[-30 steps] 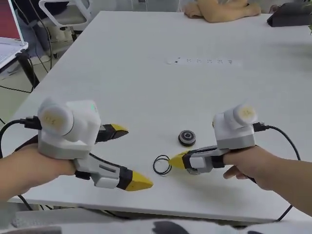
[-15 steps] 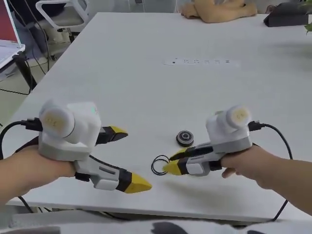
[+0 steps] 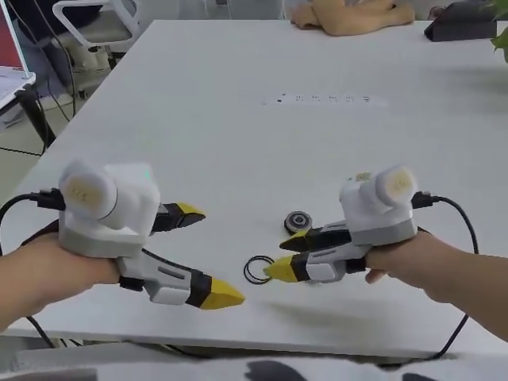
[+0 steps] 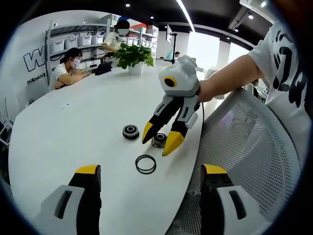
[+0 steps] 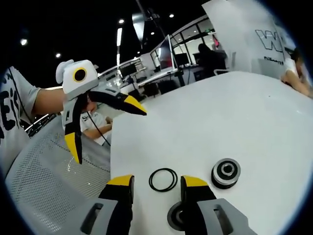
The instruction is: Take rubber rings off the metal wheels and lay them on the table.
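A black rubber ring (image 3: 258, 270) lies flat on the white table (image 3: 238, 119), close to the front edge. My right gripper (image 3: 279, 255) stands open just right of it, yellow tips low over the table. In the right gripper view the ring (image 5: 163, 179) lies between the tips of the right gripper (image 5: 157, 181). One metal wheel (image 5: 226, 172) sits to the right, and another wheel (image 5: 175, 215) is half hidden under the jaws. My left gripper (image 3: 208, 252) is open wide, left of the ring. The left gripper view shows the ring (image 4: 145, 164), both wheels (image 4: 130, 131) (image 4: 159, 140) and the right gripper (image 4: 164, 137).
A white power strip (image 3: 317, 99) lies mid-table. A person (image 3: 349, 16) leans on the far end. An office chair (image 3: 95, 24) stands at the far left. A mesh chair back (image 4: 244, 147) is close behind the front edge, and a potted plant (image 4: 129, 54) stands on the table.
My right gripper's jaws have gone from shut to spread apart beside the ring. The left gripper has held its place.
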A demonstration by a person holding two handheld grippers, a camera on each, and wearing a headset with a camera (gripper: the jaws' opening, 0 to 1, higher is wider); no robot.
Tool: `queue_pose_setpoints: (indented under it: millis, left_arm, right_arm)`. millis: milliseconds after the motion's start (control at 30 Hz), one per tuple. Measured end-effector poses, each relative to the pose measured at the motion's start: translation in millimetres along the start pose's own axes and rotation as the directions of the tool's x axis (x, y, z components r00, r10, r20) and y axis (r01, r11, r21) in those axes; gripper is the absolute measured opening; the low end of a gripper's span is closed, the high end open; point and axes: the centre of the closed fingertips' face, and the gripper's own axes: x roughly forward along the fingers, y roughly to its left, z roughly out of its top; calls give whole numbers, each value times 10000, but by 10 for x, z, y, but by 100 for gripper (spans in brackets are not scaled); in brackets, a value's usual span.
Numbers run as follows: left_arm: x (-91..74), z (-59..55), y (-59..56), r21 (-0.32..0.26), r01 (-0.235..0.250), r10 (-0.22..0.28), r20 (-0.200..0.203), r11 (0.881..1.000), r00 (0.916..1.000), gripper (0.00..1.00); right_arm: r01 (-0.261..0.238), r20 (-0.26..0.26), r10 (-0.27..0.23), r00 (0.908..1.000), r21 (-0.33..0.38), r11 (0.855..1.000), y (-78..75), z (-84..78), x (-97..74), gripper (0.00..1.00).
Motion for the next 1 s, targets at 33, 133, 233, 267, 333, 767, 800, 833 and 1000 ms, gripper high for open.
queue_pose_setpoints:
  millis: [33,133,233,267,333,767,800,833,1000]
  left_arm:
    - [-1,-2,8,7,1,-1,-10,10000,10000,81]
    - [7,2,53,-64,-18,18,-26,10000,10000,80]
    - [28,34,67,-109,-18,18,45,9999,10000,79]
    - [36,45,68,-99,-15,15,60,10000,10000,79]
    - [58,69,72,-68,6,-6,69,10000,10000,79]
    - [190,205,171,183,45,-47,117,9998,9999,76]
    - [203,222,182,211,48,-51,134,9998,9999,75]
    - [213,234,188,220,53,-56,143,9997,9999,74]
    - [287,283,220,271,104,-108,148,9996,9998,73]
  right_arm:
    - [24,30,-25,10000,1,10000,-11,2,-14,36]
    - [173,114,-173,9998,49,9998,-67,9,-71,36]
    - [308,261,-311,9992,122,9995,-105,33,-123,36]
    - [352,305,-357,9989,175,9992,-115,40,-142,36]
    - [431,376,-436,9983,154,9990,-120,54,-172,36]
    - [917,680,-938,9933,344,9952,-308,66,-344,36]
    - [951,698,-974,9928,360,9948,-322,67,-355,36]
    - [985,730,-1011,9922,379,9944,-338,69,-367,36]
    - [1164,848,-1202,9891,487,9920,-413,82,-426,36]
